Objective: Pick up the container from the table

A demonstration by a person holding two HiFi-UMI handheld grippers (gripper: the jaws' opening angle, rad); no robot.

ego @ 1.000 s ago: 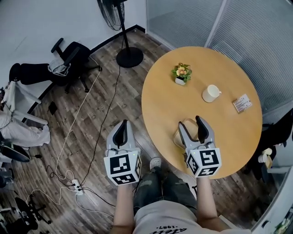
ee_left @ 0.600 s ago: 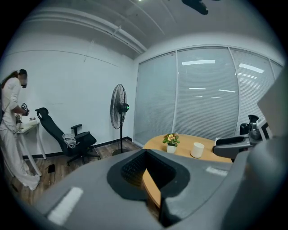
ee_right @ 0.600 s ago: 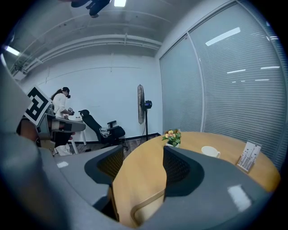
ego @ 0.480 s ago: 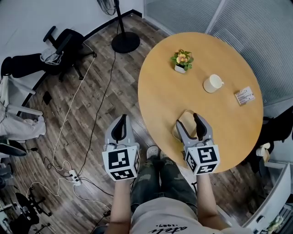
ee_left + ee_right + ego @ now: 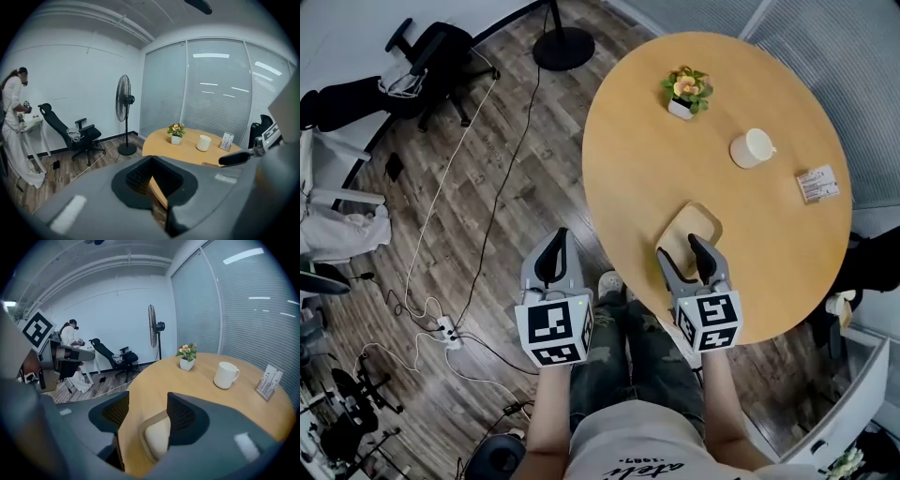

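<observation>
A tan, square, shallow container [image 5: 694, 225] lies on the round wooden table [image 5: 637, 141], near its front edge. My right gripper [image 5: 682, 249] is open just in front of it, and the container's near corner sits between the fingertips. The right gripper view shows the same container [image 5: 157, 439] low between the two black pads of that gripper [image 5: 143, 401], with no grip on it. My left gripper [image 5: 555, 242] hangs off the table's left side, over the wooden floor. Its tips meet in the left gripper view [image 5: 152, 159] and it holds nothing.
Farther back on the table stand a small flower pot [image 5: 685, 92], a white mug [image 5: 754, 147] and a small card holder [image 5: 818, 183]. On the floor to the left are an office chair [image 5: 431, 56], a fan base [image 5: 562, 49] and cables with a power strip [image 5: 442, 330].
The head view has shifted. More of the container now shows beyond my right fingertips, which sit farther back along it. The left gripper stays shut beside the table.
</observation>
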